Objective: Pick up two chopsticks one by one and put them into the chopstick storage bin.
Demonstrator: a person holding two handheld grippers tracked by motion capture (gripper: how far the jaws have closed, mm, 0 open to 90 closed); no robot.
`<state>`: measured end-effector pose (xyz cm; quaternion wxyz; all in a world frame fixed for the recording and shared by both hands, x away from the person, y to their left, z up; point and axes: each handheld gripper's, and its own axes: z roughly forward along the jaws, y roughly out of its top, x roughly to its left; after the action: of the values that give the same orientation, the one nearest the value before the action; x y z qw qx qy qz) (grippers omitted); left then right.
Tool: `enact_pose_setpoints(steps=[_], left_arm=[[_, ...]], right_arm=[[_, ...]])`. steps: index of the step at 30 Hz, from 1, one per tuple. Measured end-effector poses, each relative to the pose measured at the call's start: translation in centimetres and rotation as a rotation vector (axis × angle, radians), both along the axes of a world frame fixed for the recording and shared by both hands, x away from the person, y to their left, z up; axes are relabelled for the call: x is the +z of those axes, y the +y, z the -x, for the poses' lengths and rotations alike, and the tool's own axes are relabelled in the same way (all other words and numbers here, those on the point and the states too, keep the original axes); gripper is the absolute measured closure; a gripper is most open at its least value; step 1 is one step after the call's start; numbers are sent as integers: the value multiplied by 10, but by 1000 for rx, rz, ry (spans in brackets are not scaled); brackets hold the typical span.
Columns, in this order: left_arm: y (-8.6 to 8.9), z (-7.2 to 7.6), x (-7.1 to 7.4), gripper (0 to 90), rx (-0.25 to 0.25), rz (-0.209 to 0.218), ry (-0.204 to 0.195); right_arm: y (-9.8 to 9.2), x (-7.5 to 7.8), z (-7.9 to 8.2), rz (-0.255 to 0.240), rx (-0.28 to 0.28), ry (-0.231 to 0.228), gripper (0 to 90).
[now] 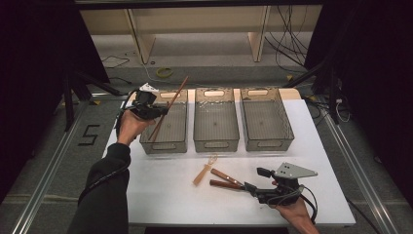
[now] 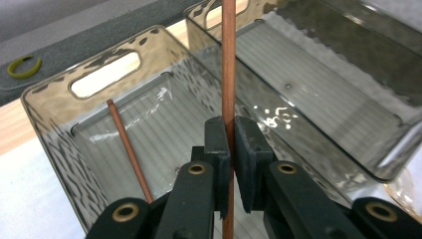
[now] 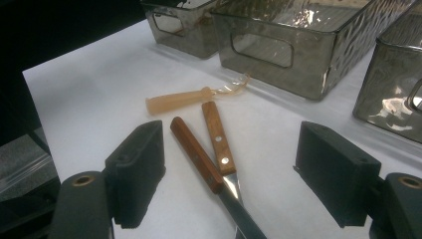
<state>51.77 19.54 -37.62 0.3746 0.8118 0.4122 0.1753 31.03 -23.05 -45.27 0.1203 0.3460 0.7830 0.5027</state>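
Observation:
My left gripper hovers over the left grey bin, shut on a thin brown stick that slants up to the right. In the left gripper view the pads pinch that stick, and a second stick leans inside the bin. Near the table's front right, my right gripper stands open, nothing between its pads. Just ahead of it lie two wooden-handled knives and a beige small whisk.
Two more grey bins, the middle one and the right one, stand in a row at the back of the white table. Beyond the table there are cables and a yellow-green ring on the floor.

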Motion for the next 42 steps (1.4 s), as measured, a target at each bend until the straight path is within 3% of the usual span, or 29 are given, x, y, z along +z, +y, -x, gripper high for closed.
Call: enact_pose_setpoints(steps=[15,39,42], left_arm=[[9,-5,-24,842,63,22,15],[11,-12,-51,835,165,-11,86],[13,-12,-53,790,190,-17,89]], right_arm=[[1,0,0,3,3,2,280],[1,0,0,4,4,0,280],[0,0,0,3,3,3,280]])
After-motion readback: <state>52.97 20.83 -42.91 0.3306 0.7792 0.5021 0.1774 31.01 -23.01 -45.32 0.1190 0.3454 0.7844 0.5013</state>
